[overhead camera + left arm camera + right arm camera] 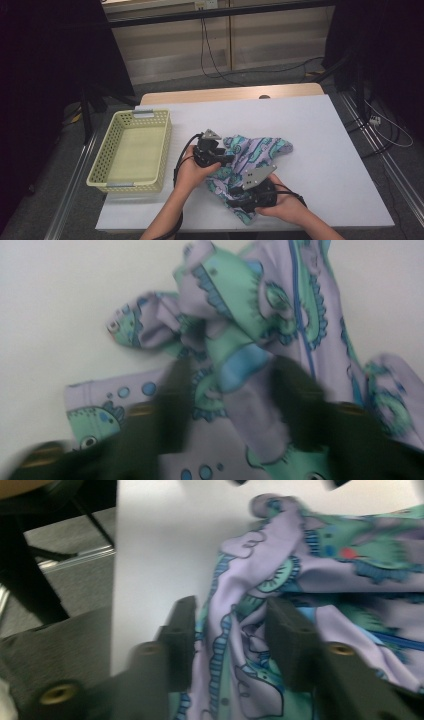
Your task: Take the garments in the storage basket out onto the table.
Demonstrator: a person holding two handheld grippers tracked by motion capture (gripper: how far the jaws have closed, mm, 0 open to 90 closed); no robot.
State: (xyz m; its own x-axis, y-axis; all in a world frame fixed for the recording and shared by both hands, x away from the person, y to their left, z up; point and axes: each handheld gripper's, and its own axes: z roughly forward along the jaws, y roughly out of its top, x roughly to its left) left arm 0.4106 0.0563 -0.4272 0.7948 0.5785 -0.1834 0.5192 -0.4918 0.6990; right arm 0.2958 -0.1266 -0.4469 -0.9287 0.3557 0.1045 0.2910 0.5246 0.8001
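patterned cloth, both claws astride folds

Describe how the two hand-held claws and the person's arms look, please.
Both claws are black. The left claw and the right claw each carry a grey three-cornered plate with small holes on top, and a black cable trails back from each past the wrist. In the gripper views the jaws are thick, blocky and matte black, with brass-coloured fasteners near their base. The forearms are bare; no sleeves show.
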